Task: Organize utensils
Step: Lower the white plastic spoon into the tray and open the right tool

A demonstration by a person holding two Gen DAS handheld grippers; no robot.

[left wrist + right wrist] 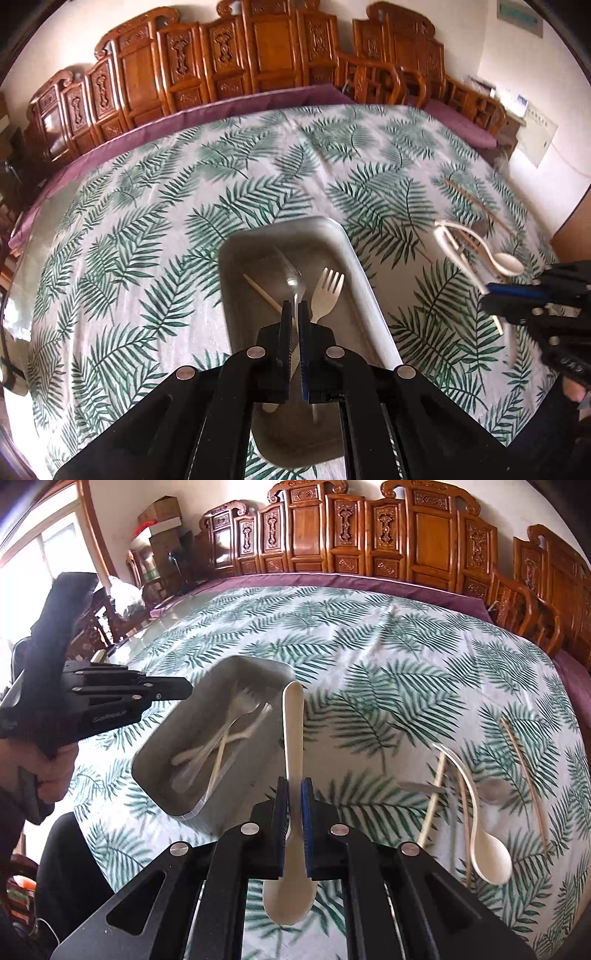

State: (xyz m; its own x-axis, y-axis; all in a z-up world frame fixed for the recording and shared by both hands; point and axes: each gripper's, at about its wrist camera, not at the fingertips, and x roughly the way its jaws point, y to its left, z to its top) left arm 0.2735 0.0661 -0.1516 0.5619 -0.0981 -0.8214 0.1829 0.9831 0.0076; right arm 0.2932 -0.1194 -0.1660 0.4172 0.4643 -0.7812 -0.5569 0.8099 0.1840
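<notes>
Over the metal tray (369,295) my left gripper (294,306) is shut on a clear plastic utensil (291,282) that points down into it. In the tray lie a cream fork (327,291) and a chopstick (262,291). My right gripper (294,786) is shut on a cream spoon (293,731), handle pointing away, bowl near the camera. It hangs above the cloth just right of the tray (159,775). The left wrist view shows the right gripper (491,297) at the right edge. The left gripper (186,692) reaches over the tray's far left side.
Right of the tray on the leaf-print cloth lie another cream spoon (491,860), chopsticks (524,771), a metal spoon (495,790) and a clear utensil. Carved wooden chairs (424,546) line the table's far edge. A hand (55,775) holds the left gripper.
</notes>
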